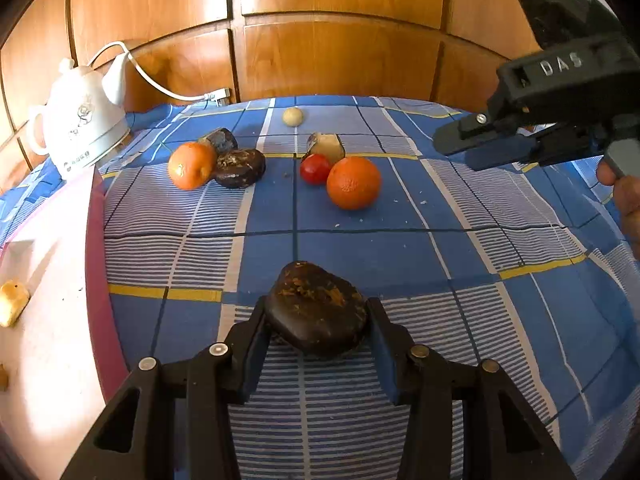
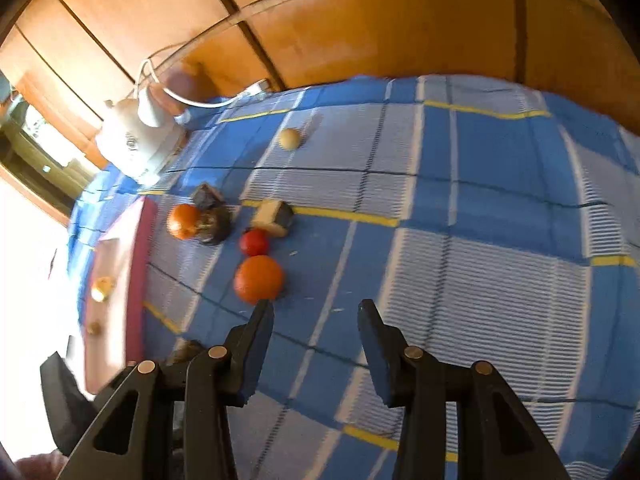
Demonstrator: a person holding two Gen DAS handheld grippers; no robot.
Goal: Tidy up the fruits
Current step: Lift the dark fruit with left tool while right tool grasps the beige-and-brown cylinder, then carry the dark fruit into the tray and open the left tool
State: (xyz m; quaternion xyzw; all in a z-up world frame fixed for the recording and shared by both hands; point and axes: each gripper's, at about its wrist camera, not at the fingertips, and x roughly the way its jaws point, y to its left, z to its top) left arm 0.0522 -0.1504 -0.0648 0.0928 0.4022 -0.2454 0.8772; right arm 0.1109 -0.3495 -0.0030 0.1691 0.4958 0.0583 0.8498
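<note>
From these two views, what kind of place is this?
Probably a room in a home: a blue checked cloth covers the surface, a white ceramic electric kettle stands at its edge, and brown wooden cabinet doors fill the background.

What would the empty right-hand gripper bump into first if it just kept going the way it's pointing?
Most likely the blue checked cloth itself: the right gripper has nothing between its fingers. The large round orange fruit sits just off its left fingertip, though depth is hard to judge.

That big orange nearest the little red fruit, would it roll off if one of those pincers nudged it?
Probably yes. The big orange is round and smooth, so a nudge would likely set it rolling across the checked cloth. It seems to rest against the small red fruit, which might block it that way. Its peel looks firm, so hardly fragile.
</note>
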